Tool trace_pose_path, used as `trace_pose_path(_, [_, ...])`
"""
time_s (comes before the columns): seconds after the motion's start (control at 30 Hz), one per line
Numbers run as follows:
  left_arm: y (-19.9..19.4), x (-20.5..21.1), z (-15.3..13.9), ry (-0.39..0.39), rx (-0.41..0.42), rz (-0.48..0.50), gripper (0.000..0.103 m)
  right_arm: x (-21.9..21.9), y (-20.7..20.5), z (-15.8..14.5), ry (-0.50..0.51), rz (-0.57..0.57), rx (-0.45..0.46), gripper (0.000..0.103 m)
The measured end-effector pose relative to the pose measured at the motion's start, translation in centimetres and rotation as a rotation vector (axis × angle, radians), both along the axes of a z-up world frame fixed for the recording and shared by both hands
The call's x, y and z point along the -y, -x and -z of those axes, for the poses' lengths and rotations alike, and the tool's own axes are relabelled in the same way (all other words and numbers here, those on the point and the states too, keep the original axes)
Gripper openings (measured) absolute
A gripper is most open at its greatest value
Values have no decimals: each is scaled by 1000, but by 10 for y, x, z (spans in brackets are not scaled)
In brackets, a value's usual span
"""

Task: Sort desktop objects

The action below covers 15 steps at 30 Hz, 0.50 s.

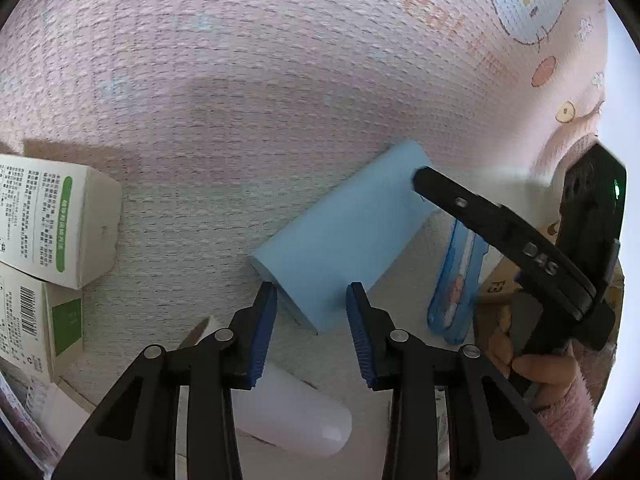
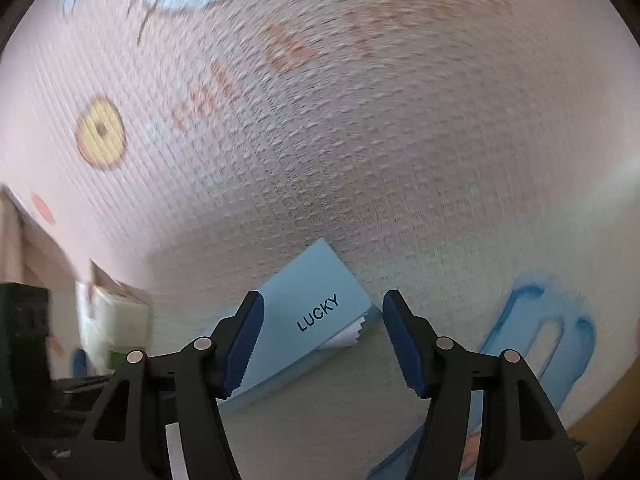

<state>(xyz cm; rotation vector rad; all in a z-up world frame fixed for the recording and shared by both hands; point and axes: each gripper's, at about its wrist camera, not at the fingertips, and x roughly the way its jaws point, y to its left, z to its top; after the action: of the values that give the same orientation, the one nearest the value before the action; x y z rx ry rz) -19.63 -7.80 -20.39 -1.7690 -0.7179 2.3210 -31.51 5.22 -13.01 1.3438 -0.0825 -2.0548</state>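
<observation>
- Light-blue notepad (image 1: 340, 236), cover printed "LUCKY" (legible from the right wrist view only), lies flat on the pink woven mat (image 1: 240, 100), set diagonally, white pages showing at one corner.
- Left gripper (image 1: 312, 320): jaws apart, straddling the pad's near end; the blue pads (image 1: 264, 328) stand clear of the edges, so nothing is gripped.
- Right gripper (image 2: 320, 340): jaws wide, over the pad's other end, nothing held. In the left wrist view one of its black fingers crosses the pad's far corner; contact cannot be told.
- Step in hand, as I judge it: pick up the pad. Best done by one tool only: centre the jaws across the short width, go low enough to catch the full stack, close squarely so loose pages don't fan.
- Just beside the pad: a clear blue pen case (image 1: 456, 280). Nearer the left tool: a white cylinder (image 1: 296, 420).
- Further out: green-and-white cartons (image 1: 52, 220) stacked at the mat's edge.
- Mat is textured, with cartoon prints; the room beyond is too blurred to tell.
</observation>
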Motion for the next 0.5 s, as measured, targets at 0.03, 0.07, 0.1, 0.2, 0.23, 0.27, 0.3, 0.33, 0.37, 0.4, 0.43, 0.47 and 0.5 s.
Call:
trace_pose_path(0.03, [0,3,0,-3,0,3,40,-5,-1,1,21,13,15,58])
trace_pose_path(0.07, [0,6,0,-2,4,13,40,-10,-3,2,41,22,25,58])
trace_pose_path(0.1, [0,9,0,1,6,27,40,-15,-6,2,63,24,32,57])
trace_pose_path(0.2, [1,20,-3,45,-11,61,40,-21,-24,3,66,16,56,57])
trace_pose_path(0.23, [0,25,-6,65,-20,65,40,-22,-31,3,72,14,68,57])
trace_pose_path(0.27, [-1,31,-7,89,-30,64,40,-22,-39,4,76,11,89,57])
trace_pose_path(0.3, [-3,34,-9,104,-36,57,40,-23,-48,5,83,5,125,57])
trace_pose_path(0.33, [0,39,-9,111,-39,51,40,-23,-57,7,89,-7,159,58])
trace_pose_path(0.37, [0,44,-9,107,-39,39,40,-23,-67,9,99,-29,196,57])
trace_pose_path(0.4, [1,49,-8,90,-31,25,40,-25,-73,8,106,-40,202,57])
trace_pose_path(0.43, [2,53,-7,75,-20,15,40,-26,-79,8,108,-49,205,57])
trace_pose_path(0.47, [2,55,-6,59,-7,5,41,-26,-85,8,104,-57,211,57])
trace_pose_path(0.5, [2,56,-5,46,1,-3,41,-28,-88,7,100,-53,216,57])
